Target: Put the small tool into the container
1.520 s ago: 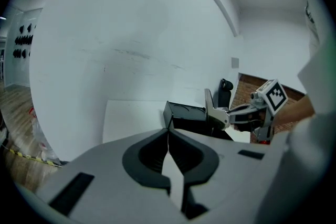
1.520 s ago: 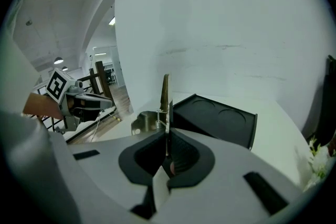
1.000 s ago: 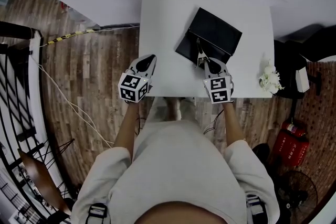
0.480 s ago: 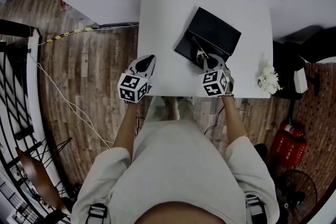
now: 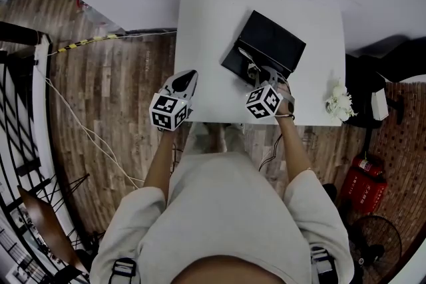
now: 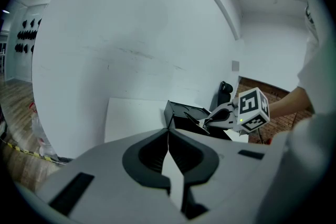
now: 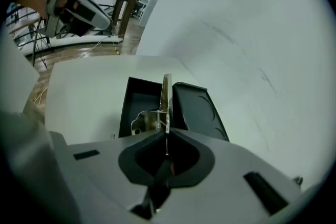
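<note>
Here the right tool [image 7: 167, 136] pinches the small metal implement [image 7: 165, 102] upright in its closed jaws, just above the near edge of the open black container [image 7: 137, 98]. The left tool [image 6: 168, 140], closed on nothing, hangs well apart from the container.

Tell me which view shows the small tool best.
Right gripper view: the small tool stands at centre, clamped in the right gripper before the open black container. Head view shows a sliver; left gripper view, a distant speck.

Pale short-sleeved shirt [image 5: 226, 209]; left tool [image 5: 192, 74] and right tool [image 5: 257, 70] at the desk [image 5: 206, 23] edge: grey, black-and-white marker cubes [image 5: 168, 111]
</note>
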The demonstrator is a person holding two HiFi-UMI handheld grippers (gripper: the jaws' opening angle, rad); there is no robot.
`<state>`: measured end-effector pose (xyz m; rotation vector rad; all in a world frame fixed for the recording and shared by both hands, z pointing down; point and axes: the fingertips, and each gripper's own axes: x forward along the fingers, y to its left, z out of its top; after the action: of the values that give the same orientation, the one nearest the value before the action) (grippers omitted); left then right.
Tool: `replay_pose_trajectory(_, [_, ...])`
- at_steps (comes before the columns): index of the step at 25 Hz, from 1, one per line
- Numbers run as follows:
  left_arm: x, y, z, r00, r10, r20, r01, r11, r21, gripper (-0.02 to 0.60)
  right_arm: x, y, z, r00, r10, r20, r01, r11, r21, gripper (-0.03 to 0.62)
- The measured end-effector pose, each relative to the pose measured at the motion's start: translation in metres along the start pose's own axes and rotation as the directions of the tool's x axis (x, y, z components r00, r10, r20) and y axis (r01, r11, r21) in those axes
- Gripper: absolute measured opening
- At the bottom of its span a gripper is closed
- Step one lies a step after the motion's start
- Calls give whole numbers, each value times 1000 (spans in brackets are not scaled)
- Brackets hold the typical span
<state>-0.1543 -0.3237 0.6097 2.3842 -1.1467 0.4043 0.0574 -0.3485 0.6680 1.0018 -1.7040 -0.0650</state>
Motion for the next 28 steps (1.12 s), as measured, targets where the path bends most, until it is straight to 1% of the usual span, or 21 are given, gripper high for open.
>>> replay_pose_trajectory(3, [-1, 2, 1, 1000, 4, 1, -4, 1000, -2, 11, 5, 1, -2, 999, -25, -32, 23, 997, -72, 2])
replay_pose_trajectory(7, [-3, 5, 2, 1000, 8, 6, -8, 1000, -4, 11, 12, 4, -1, 997, -50, -54, 40, 984, -171, 2])
replay_pose_trajectory(14, [-5, 8, -1, 1000, 16, 3, -16, 1000, -13, 11, 21, 12, -2, 995, -70, -76, 41, 944, -327, 2])
replay_pose_trajectory(17, [-6, 10, -1, 1000, 19, 4, -19, 1000, -14, 11, 25, 17, -2, 994, -68, -84, 33, 932, -361, 2])
replay_pose_trajectory(28, [-7, 17, -1, 1000, 31, 5, -31, 999, -21, 11, 37, 30, -1, 992, -61, -109, 10, 908, -419, 8])
